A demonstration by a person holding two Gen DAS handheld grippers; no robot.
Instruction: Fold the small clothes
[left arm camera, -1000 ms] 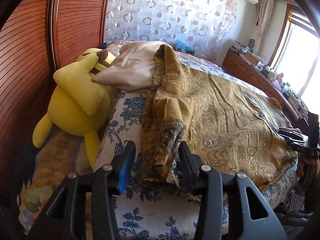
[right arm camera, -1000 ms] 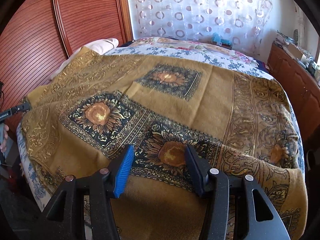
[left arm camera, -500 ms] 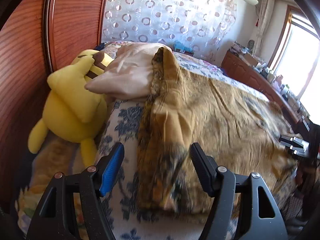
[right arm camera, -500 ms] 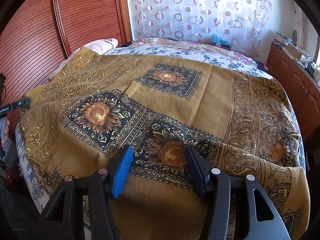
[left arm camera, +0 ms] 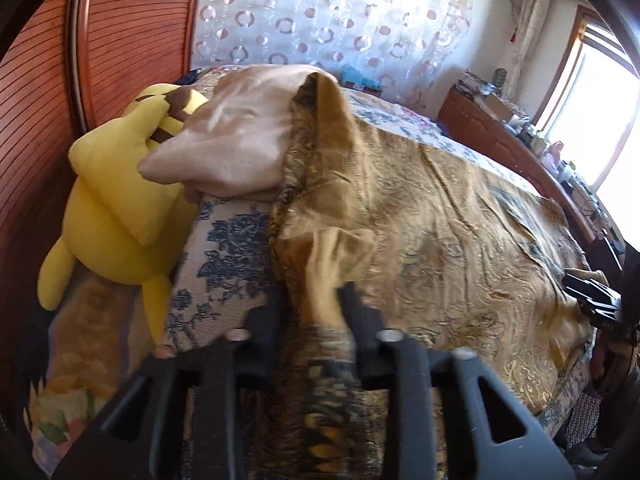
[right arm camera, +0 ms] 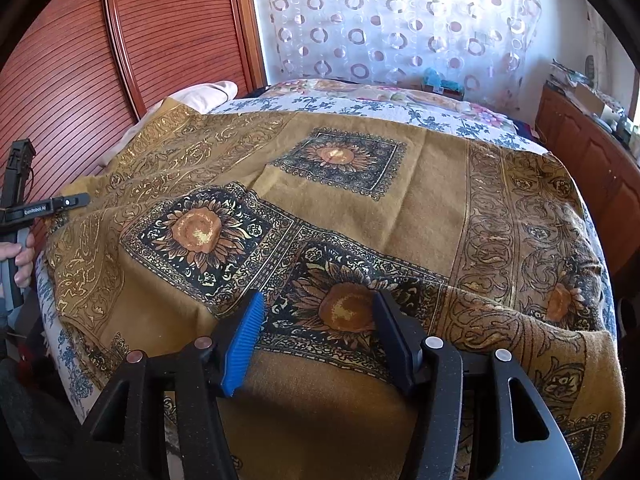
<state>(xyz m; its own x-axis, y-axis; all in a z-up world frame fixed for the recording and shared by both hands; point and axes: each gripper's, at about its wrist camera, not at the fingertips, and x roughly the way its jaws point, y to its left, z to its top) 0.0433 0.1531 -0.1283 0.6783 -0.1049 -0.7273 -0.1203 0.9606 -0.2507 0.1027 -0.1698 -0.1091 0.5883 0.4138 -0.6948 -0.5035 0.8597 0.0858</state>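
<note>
A golden-brown cloth (left arm camera: 440, 220) with black sunflower squares (right arm camera: 440, 184) is spread over the bed. In the left wrist view its left corner is bunched into a ridge that runs between the fingers of my left gripper (left arm camera: 314, 300). The jaws are closing and pinch this fold. The same gripper shows at the left edge of the right wrist view (right arm camera: 68, 201), held by a hand. My right gripper (right arm camera: 320, 332) stands open over the cloth's near edge, its pads either side of a sunflower print, not pressing it.
A yellow plush toy (left arm camera: 112, 208) and a pale pillow (left arm camera: 240, 132) lie at the bed's left side, against a ribbed wooden panel (left arm camera: 40, 100). The blue-flowered sheet (left arm camera: 224, 264) shows beside the cloth. A wooden dresser (right arm camera: 580, 140) with clutter runs along the right.
My left gripper widened, moved forward over the bunched corner, then closed on it. The right gripper and the spread cloth stay as they were.
</note>
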